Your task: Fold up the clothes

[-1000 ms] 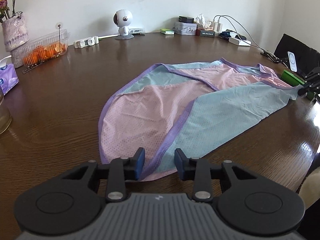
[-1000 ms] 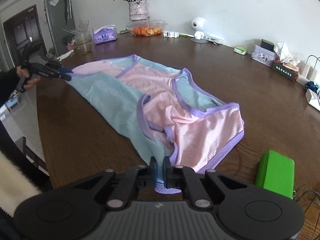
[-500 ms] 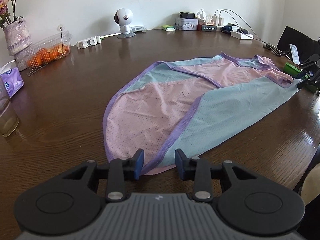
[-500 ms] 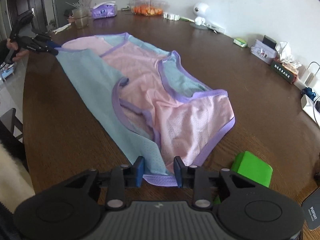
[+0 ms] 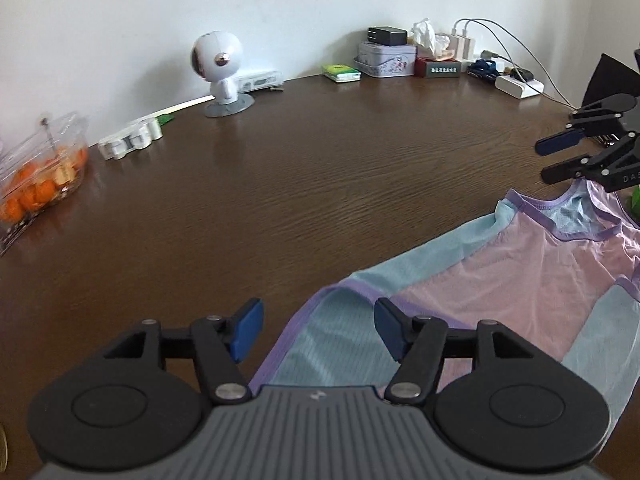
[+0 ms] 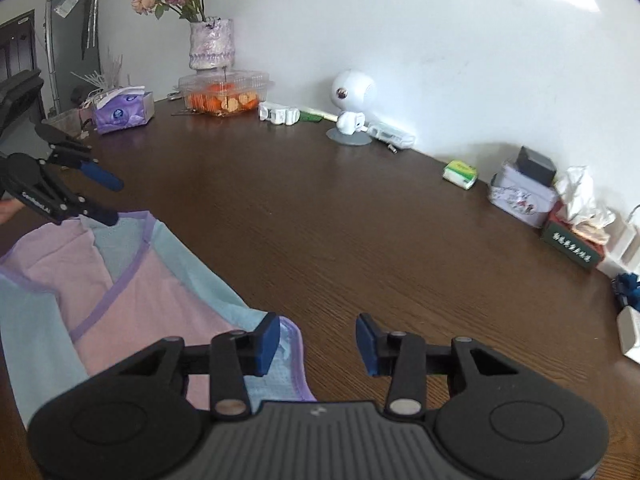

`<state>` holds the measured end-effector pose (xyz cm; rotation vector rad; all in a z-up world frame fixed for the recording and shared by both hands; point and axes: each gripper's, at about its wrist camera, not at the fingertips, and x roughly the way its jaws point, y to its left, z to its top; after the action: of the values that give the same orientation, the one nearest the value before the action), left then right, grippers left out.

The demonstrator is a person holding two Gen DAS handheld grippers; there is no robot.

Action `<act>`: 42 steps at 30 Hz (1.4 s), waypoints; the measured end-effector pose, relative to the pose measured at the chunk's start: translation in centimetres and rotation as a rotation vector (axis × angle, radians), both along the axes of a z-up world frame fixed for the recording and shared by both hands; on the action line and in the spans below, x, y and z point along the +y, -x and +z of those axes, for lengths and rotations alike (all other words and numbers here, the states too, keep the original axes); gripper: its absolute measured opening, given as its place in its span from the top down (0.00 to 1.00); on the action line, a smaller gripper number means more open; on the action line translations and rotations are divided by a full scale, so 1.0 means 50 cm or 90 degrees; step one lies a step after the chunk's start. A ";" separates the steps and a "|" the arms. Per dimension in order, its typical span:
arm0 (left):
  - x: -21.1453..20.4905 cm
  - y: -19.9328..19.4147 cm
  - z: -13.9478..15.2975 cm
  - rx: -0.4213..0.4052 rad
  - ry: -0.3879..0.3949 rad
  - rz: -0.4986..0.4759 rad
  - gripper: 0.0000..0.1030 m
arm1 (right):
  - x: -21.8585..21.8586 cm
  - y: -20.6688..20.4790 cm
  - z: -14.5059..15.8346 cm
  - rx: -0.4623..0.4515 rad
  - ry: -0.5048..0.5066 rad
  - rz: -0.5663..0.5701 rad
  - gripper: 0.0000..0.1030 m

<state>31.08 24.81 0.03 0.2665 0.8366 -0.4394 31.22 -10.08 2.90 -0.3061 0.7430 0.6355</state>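
Round white camera [image 5: 218,66] stands at the wall edge of the brown table [image 5: 320,184]; oranges box [image 5: 40,176] to one side of it, tins & chargers [image 5: 386,58] to the other, w/ bare wood between it and the garment. Pink-blue garment [image 5: 500,280] lies flat on the near side from the camera, long axis running gripper to gripper. Left gripper [image 5: 318,330] and right gripper [image 6: 316,340] both spread apart, gripping nothing, one over each end.

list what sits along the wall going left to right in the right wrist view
tissue pack → flower vase → clear fruit box → white round camera → green packet → patterned tin
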 end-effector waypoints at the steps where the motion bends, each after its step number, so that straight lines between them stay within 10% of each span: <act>1: -0.008 -0.013 -0.004 0.005 0.003 -0.010 0.39 | 0.014 -0.017 -0.010 0.018 0.001 0.003 0.61; 6: -0.019 -0.041 -0.022 0.031 0.009 -0.059 0.40 | 0.037 -0.033 -0.049 0.063 0.002 0.046 0.62; 10: -0.019 -0.048 -0.038 0.047 0.026 -0.102 0.83 | 0.035 -0.030 -0.070 0.078 0.004 0.057 0.80; 15: -0.021 -0.006 -0.035 0.017 0.013 -0.111 0.96 | 0.041 -0.017 -0.068 0.071 0.004 0.069 0.94; 24: -0.031 0.142 0.008 -0.065 -0.029 -0.117 0.96 | 0.029 0.096 0.001 0.009 0.008 0.134 0.94; 32: 0.004 0.308 -0.027 -0.018 -0.004 -0.075 0.88 | 0.024 0.256 -0.026 0.013 0.094 0.256 0.89; 34: 0.046 0.303 -0.007 -0.044 0.017 -0.005 0.58 | 0.001 0.257 0.001 -0.005 0.079 0.226 0.84; 42: 0.087 0.220 -0.011 -0.090 0.029 0.197 0.57 | -0.137 0.154 0.038 -0.027 0.096 0.000 0.74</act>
<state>20.06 29.16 -0.50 0.1203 0.7138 -0.1478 23.51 -16.91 4.81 -0.4572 0.7514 0.5717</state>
